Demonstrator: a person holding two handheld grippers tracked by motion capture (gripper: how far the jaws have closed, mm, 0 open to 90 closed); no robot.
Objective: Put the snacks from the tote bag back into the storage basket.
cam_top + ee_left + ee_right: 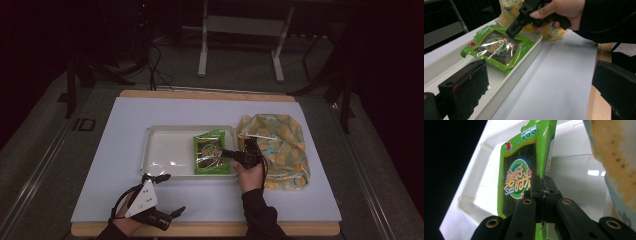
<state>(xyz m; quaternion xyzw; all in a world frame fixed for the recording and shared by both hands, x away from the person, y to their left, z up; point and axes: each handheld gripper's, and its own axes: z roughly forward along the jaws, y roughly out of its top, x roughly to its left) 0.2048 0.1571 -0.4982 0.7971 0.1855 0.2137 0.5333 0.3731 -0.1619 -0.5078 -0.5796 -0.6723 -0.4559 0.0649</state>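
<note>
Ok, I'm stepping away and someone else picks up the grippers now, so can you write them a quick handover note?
Right gripper: shut on the edge of the green seaweed snack packet, which sits in the right part of the white tray.
Left gripper: open, holding nothing, near the table's front edge, just outside the tray's near rim.
Yellow patterned bag: lies right of the tray, against it.
Done: packet is in the tray.
Left: probably release the packet; whether more items are in the bag can't be told.
</note>
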